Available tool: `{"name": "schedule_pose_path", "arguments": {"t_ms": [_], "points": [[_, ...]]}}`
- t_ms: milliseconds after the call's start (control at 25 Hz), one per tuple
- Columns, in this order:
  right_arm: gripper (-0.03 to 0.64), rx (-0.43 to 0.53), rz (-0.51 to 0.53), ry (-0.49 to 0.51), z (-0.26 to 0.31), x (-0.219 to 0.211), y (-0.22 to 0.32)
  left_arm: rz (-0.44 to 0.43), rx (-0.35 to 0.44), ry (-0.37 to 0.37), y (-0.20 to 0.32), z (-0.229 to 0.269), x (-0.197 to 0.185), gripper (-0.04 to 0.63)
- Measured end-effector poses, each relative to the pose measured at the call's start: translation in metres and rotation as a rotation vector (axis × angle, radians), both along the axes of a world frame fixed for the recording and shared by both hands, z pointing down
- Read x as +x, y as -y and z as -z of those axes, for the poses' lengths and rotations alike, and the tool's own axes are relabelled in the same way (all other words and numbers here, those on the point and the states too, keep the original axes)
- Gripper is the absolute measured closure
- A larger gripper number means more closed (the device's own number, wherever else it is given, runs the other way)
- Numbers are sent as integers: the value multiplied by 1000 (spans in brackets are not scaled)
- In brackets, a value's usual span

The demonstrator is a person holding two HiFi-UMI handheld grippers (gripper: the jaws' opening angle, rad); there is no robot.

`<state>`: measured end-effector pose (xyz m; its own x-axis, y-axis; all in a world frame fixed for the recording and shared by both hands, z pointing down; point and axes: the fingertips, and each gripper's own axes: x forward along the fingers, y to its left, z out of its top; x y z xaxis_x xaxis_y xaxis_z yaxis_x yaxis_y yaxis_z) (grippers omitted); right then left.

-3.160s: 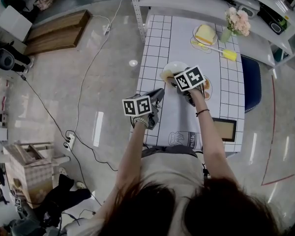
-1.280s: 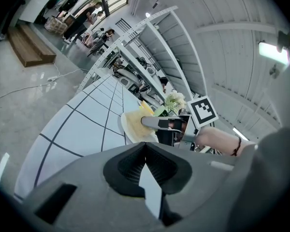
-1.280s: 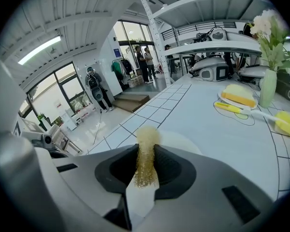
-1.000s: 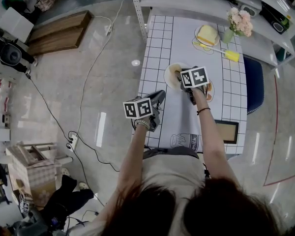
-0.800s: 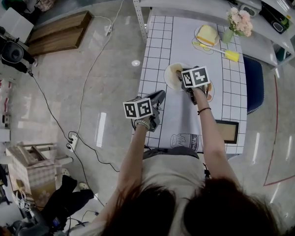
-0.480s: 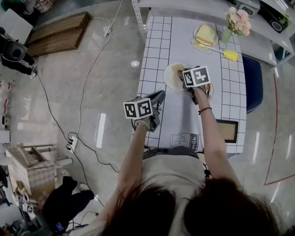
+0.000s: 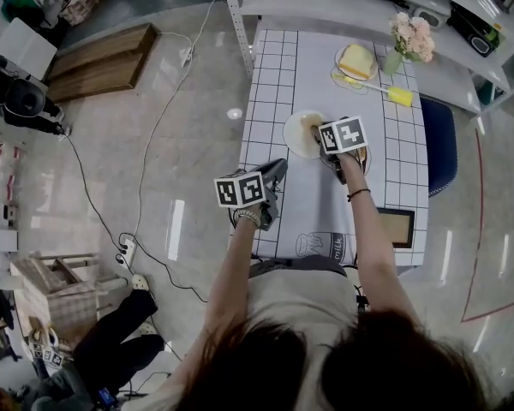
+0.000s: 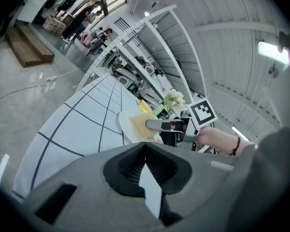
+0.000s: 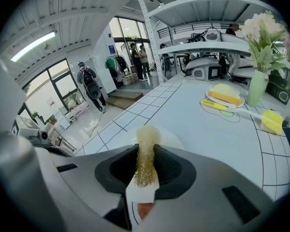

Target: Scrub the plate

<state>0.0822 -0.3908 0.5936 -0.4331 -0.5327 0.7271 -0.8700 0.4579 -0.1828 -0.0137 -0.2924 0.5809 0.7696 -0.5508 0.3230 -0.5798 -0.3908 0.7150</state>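
**Mid-scrub, pad at the plate**
Your right gripper (image 7: 319,130) was clamped on the golden scouring pad (image 9: 146,154), its tip over the white plate (image 7: 293,137) on the gridded table (image 7: 278,67). Your left gripper (image 8: 145,162) sat closed and empty, well apart. Next, probably: press down and sweep across the plate, which nothing steadied.

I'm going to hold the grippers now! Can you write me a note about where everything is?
Left hand-held gripper: shut, empty, away from the plate.
Right hand-held gripper: shut on the scrubber, which rests on the plate.
Plate: on the table.
Done: scrubber gripped and set on the plate.
Left: scrub the plate; how clean it is can't be judged.
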Motion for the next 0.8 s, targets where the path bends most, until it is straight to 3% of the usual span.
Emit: {"name": "schedule_pose_path", "arguments": {"t_ms": [800], "points": [[541, -18, -1, -4, 1, 6, -18, -12, 14, -1, -6, 4, 4, 584]]}}
